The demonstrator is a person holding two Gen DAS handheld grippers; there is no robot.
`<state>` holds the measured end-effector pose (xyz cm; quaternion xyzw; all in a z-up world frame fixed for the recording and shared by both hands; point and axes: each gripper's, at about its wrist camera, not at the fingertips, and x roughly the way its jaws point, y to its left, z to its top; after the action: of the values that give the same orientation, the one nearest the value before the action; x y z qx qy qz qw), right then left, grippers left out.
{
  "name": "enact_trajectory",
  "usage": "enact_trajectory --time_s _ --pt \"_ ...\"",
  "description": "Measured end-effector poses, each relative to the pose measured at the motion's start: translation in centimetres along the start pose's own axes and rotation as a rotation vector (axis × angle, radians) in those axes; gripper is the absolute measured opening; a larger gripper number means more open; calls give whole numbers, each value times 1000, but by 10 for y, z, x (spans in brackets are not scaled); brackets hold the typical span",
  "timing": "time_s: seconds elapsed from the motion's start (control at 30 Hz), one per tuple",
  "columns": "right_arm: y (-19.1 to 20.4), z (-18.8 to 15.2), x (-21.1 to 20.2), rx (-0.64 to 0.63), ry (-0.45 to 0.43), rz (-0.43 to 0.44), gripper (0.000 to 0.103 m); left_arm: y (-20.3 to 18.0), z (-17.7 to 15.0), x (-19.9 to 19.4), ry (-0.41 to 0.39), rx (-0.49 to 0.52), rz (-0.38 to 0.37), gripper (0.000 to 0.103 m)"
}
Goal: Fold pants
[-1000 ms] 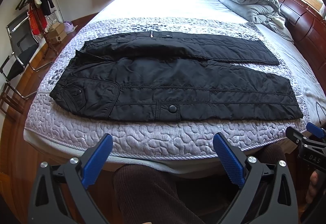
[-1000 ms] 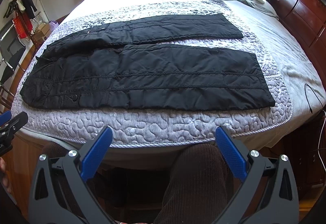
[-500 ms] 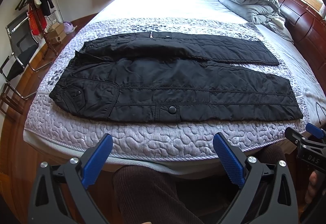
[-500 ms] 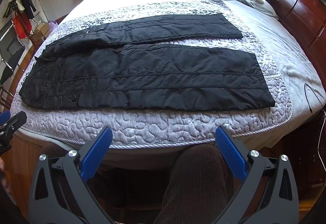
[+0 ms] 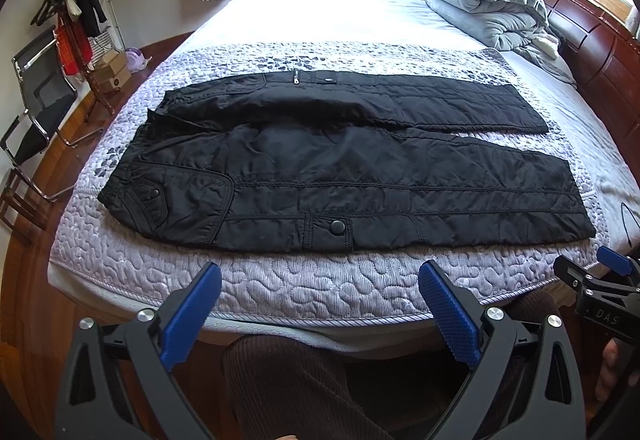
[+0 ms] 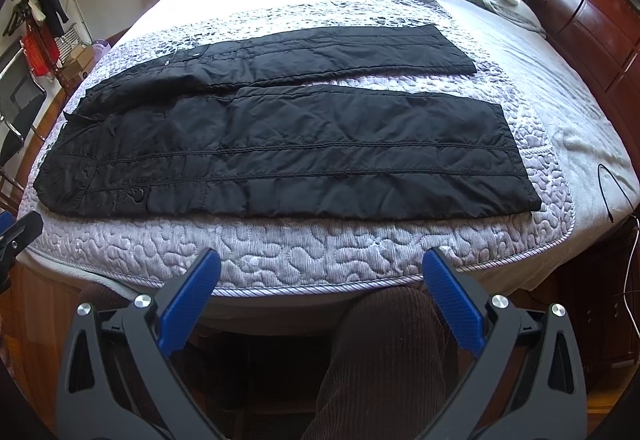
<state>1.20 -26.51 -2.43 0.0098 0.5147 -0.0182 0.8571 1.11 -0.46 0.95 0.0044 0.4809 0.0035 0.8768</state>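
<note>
the black quilted pants [image 5: 344, 176] lie flat on the bed [image 5: 280, 288], legs spread apart. both the left gripper [image 5: 320, 304] and right gripper [image 6: 322, 290] hover with jaws released, empty. padded, soft, probably slippery; best pinched at waistband and hem.

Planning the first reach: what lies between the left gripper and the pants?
Only bare quilted bedspread, seen in the left wrist view: nothing sits between the open left gripper and the near edge of the pants.
</note>
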Motion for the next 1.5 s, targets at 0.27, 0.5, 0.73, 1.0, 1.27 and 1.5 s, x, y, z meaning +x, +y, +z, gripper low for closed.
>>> enact_trajectory --time_s 0.27,0.5,0.73,1.0,1.27,1.5 --pt "0 3 6 -5 11 -5 101 -2 6 1 -10 4 0 99" --pt "-1 6 8 -4 6 -11 101 -1 8 -1 -19 3 -4 99" --pt "0 7 9 -8 8 -14 101 0 9 -2 -23 4 -4 99" --pt "-13 24 5 -3 -43 19 101 8 18 0 -31 -16 -40 99" --pt "-123 172 11 -5 -184 -3 101 100 121 58 12 -65 -48 99" --pt "-221 328 162 31 126 37 101 215 218 188 271 -264 28 99"
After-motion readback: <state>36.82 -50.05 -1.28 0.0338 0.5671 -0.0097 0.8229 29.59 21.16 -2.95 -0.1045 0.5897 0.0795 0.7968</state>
